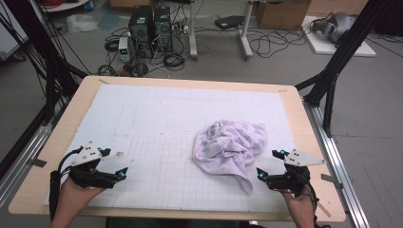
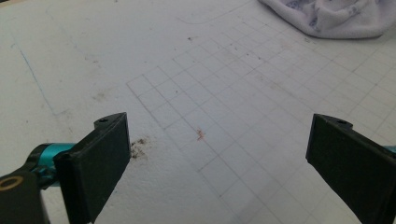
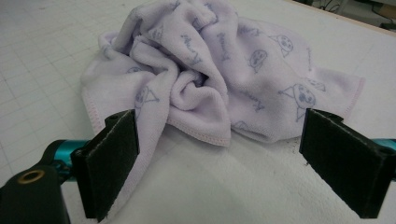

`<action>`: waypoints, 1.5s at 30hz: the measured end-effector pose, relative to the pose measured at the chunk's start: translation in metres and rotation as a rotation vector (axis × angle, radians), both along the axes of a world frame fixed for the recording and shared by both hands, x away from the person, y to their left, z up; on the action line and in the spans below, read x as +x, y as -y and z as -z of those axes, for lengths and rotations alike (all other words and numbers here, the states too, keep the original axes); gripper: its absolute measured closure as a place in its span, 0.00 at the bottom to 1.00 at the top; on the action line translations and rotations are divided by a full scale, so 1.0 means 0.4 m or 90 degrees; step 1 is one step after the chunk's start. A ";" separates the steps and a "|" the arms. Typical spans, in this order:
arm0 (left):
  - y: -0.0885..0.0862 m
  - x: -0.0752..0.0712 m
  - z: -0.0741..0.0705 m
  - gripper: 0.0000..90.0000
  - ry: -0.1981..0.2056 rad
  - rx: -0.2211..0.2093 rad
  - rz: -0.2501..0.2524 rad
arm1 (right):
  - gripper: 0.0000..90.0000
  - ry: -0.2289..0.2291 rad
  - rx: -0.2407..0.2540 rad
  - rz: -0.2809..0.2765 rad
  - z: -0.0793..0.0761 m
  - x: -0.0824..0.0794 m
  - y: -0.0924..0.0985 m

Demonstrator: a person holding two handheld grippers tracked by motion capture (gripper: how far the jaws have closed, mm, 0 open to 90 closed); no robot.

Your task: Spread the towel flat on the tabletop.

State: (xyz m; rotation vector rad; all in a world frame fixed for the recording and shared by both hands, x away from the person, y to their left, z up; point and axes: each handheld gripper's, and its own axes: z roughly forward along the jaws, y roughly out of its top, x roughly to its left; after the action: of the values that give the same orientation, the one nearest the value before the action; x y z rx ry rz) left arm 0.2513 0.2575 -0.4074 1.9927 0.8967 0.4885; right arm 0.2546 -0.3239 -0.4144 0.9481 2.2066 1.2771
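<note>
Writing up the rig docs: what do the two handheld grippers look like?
Left gripper and right gripper: black bodies, each topped by a grey three-cornered plate, with teal-lit tips. Jaws are flat black pads on teal mounts with a brass fitting. A black cable trails from each. No sleeves visible.

i'm seeing the towel (image 2: 329, 17) running off the top edge in the left gripper view, and its crumpled folds (image 3: 196, 81) are hiding its inner layers from me.

Crumpled lilac towel (image 1: 230, 145) lies on the mat.
</note>
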 end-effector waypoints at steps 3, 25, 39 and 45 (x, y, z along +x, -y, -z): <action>0.000 0.000 0.001 0.08 -0.002 0.002 -0.001 | 0.12 0.000 -0.003 -0.002 0.001 0.002 -0.001; -0.004 -0.001 0.005 0.08 -0.003 0.003 -0.005 | 0.12 0.001 0.016 -0.011 -0.005 -0.001 -0.006; -0.001 -0.004 0.005 0.08 -0.003 -0.001 -0.008 | 0.12 0.001 0.029 -0.066 -0.080 0.060 -0.065; -0.003 -0.001 0.007 0.08 -0.005 -0.001 -0.011 | 0.12 -0.011 0.000 -0.084 -0.116 0.122 -0.119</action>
State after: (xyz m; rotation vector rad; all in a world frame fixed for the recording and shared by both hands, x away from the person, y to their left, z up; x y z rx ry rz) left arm 0.2511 0.2588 -0.4100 1.9884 0.9208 0.4899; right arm 0.3036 -0.2764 -0.3680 0.8277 2.3162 1.3312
